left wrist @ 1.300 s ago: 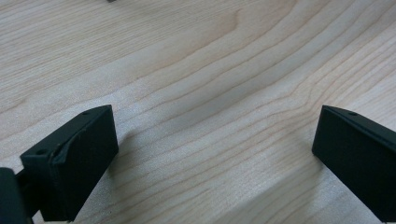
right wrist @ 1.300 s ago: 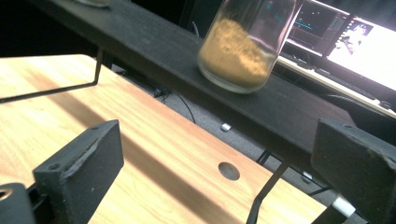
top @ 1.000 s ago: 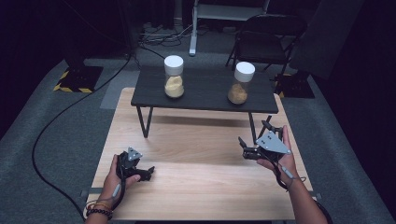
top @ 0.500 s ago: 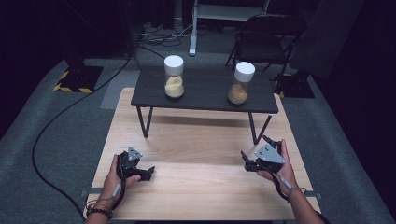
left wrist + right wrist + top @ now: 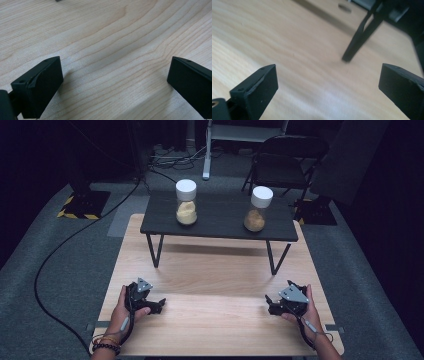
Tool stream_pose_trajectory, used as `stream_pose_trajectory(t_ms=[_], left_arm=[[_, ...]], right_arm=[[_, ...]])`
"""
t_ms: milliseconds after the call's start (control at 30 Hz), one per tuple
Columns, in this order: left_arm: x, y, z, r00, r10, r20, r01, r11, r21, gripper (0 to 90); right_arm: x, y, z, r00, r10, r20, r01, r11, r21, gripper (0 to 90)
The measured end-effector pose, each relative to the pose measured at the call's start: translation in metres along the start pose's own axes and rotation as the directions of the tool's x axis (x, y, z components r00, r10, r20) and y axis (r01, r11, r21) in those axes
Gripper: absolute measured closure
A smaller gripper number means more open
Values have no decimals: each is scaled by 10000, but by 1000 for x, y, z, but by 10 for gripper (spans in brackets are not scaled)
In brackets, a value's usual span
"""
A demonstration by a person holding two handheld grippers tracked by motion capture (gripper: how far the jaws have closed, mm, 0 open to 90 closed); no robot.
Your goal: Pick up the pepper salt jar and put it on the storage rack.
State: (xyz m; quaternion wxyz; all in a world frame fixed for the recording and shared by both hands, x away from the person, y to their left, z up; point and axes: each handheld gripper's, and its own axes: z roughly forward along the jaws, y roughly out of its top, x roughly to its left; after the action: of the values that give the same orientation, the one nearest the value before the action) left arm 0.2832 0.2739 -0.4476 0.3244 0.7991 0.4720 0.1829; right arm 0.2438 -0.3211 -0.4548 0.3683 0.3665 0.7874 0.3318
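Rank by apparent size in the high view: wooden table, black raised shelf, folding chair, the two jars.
1. wooden table
2. black raised shelf
3. folding chair, partly hidden in the dark
4. left jar and right jar: look alike, not ranked.

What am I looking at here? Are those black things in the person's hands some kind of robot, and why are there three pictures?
There is no robot arm. A person holds a hand tool with two black jaws in each hand: the left gripper and the right gripper. The wide picture comes from a camera above, looking down on a light wooden table. The other two come from small cameras riding on each tool, looking out between its jaws at the wood grain. Both pairs of jaws stand wide apart and hold nothing. On the wood stands a small black table carrying two white-capped jars: the left jar with pale yellow contents and the right jar with browner contents. The right gripper view also catches a black table leg.
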Motion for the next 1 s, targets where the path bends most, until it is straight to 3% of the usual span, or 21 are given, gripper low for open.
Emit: stream_pose_trajectory(t_ms=[100, 233, 367, 500, 633, 767, 1000], left_arm=[[0, 0, 0, 10000, -1, 0, 1, 10000, -2, 4], [0, 0, 0, 10000, 0, 1, 0, 10000, -2, 4], [0, 0, 0, 10000, 1, 3, -1, 10000, 0, 4], [0, 0, 0, 10000, -1, 3, 1, 10000, -2, 4], [0, 0, 0, 10000, 2, 1, -2, 10000, 0, 4], [0, 0, 0, 10000, -3, -3, 3, 10000, 5, 4], [0, 0, 0, 10000, 21, -8, -21, 10000, 2, 4]], right_arm=[[-5, -2, 1, 9998, 98, -197, -90, 9991, 417, 22], [-14, -7, 2, 9960, 752, -489, -710, 9940, 828, 22], [-23, -10, 2, 9867, 1523, -568, -1445, 9819, 1226, 22], [-30, -9, 1, 9812, 1824, -624, -1705, 9723, 1597, 17], [-40, -9, 3, 9675, 2412, -757, -2232, 9556, 1924, 2], [-53, -9, 6, 9412, 3218, -1033, -2921, 9283, 2301, 0], [-55, -10, 6, 9417, 3187, -1079, -2881, 9295, 2303, 0]])
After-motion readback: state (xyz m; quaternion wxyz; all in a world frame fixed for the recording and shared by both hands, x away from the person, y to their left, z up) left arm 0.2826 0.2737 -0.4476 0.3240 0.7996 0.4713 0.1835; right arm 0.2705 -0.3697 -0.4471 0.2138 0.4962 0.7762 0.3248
